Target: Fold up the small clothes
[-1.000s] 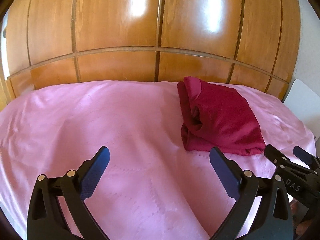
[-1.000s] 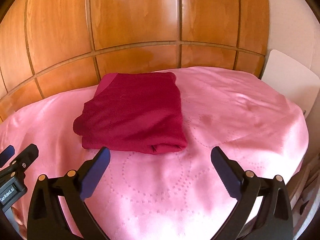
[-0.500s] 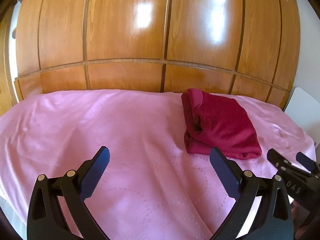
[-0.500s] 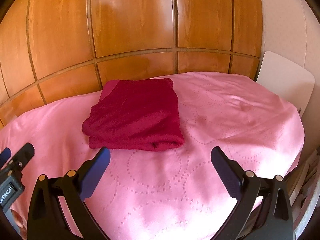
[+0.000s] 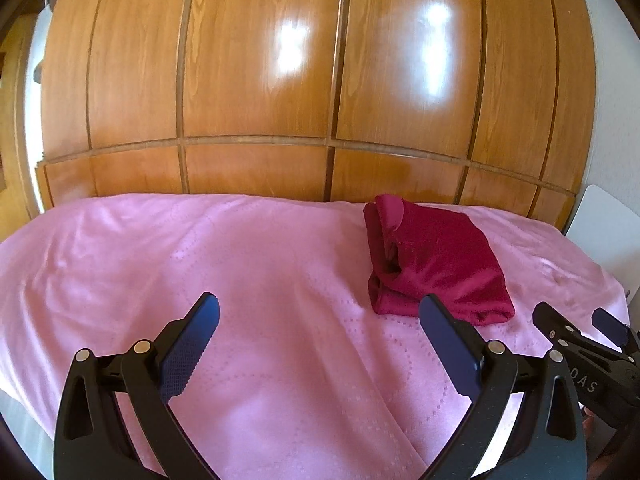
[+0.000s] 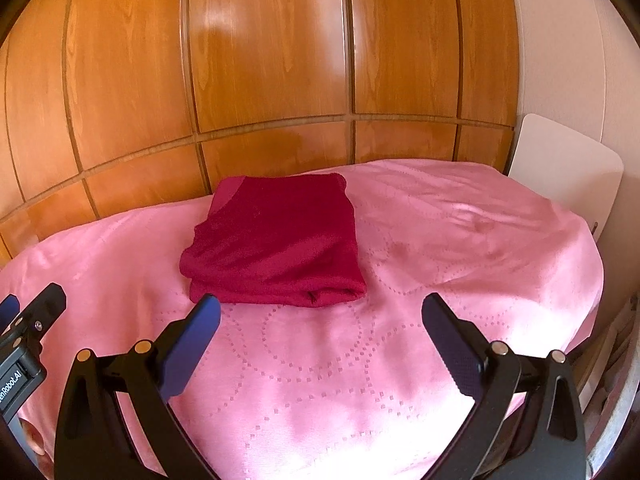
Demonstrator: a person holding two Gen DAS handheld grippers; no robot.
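Observation:
A dark red garment [image 5: 436,264] [image 6: 280,244] lies folded into a compact rectangle on the pink bedspread [image 5: 260,280] [image 6: 460,248], toward the far side near the wooden wall. My left gripper [image 5: 320,316] hovers open over bare bedspread, with the garment ahead and to its right. My right gripper [image 6: 320,316] is open too, empty, just short of the garment's near edge. Each gripper shows at the edge of the other's view, the right gripper [image 5: 576,328] and the left gripper [image 6: 32,312].
Glossy wooden panels [image 5: 320,80] [image 6: 260,80] rise right behind the bed. A white board [image 6: 560,168] [image 5: 608,224] stands at the bed's right end. The bedspread drops off at the right edge [image 6: 592,280].
Both grippers have drawn back and risen from the folded garment, which now sits farther away in both views. The garment itself has not moved. Both grippers stay open.

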